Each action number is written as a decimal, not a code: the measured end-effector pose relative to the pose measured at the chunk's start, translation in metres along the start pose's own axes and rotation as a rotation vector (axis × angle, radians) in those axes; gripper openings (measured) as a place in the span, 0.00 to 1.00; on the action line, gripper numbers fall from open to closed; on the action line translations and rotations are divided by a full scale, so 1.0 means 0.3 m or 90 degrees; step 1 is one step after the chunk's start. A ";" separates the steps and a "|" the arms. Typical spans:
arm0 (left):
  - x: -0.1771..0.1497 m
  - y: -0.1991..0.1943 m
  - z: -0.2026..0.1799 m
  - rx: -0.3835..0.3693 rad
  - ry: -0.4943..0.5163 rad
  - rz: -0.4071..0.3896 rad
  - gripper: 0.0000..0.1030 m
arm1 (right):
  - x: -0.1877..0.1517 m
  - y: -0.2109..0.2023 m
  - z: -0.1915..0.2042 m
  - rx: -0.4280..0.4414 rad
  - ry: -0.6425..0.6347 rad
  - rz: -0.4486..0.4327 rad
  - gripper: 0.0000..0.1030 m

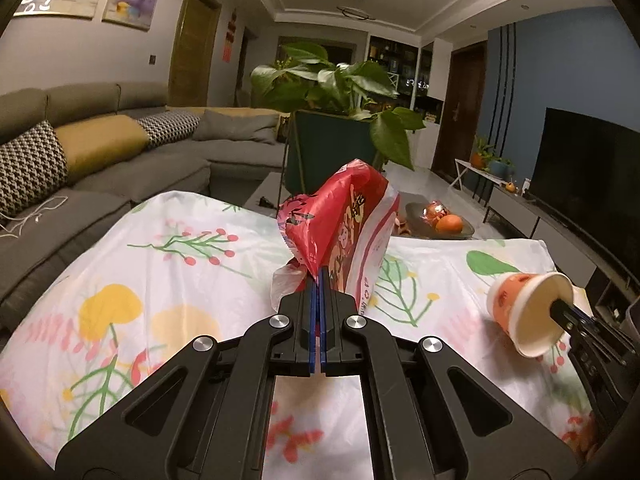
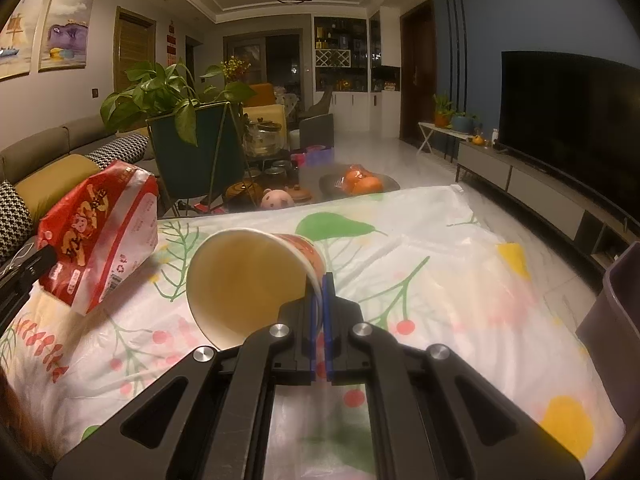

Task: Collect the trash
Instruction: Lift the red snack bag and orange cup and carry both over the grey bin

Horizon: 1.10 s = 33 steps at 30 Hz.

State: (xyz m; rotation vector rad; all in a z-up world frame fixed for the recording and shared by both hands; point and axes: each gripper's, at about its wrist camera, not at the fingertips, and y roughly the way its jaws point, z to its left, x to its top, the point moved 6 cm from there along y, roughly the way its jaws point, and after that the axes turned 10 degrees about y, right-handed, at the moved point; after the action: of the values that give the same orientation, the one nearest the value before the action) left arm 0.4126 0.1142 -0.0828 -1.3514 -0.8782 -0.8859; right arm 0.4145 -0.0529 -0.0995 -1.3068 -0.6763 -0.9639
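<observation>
Left wrist view: left gripper (image 1: 320, 276) clamped on red-and-white snack bag (image 1: 340, 224), centre frame, lifted over floral tablecloth (image 1: 168, 264). Right gripper (image 1: 560, 310) at right edge, pinching rim of orange paper cup (image 1: 528, 312), tipped sideways.

Right wrist view: right gripper (image 2: 320, 284) closed on cup (image 2: 248, 280) rim, mouth facing camera, centre frame. Bag (image 2: 100, 236) at left, held by left gripper (image 2: 44, 258). Grey bin (image 2: 616, 300) at right edge.

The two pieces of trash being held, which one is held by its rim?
The paper cup: the right gripper pinches its rim wall, mouth open toward the camera. The red plastic bag is crumpled film in the left gripper.
</observation>
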 end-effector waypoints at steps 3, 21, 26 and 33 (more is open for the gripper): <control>-0.015 -0.032 -0.010 0.004 -0.007 0.003 0.00 | -0.001 -0.001 0.004 -0.001 -0.010 -0.006 0.04; -0.049 -0.296 -0.089 0.021 -0.021 -0.019 0.00 | 0.013 -0.277 -0.058 0.092 0.000 -0.036 0.03; -0.053 -0.389 -0.151 0.006 -0.014 -0.034 0.00 | -0.025 -0.374 -0.115 0.104 0.006 -0.032 0.03; -0.075 -0.516 -0.255 -0.018 0.004 -0.049 0.00 | -0.058 -0.486 -0.201 0.103 0.017 -0.031 0.03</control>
State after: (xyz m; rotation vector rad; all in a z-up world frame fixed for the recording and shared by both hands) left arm 0.2637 0.0346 -0.0407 -1.3454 -0.9202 -0.9647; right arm 0.2720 -0.1067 -0.0548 -1.1387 -0.7526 -0.9434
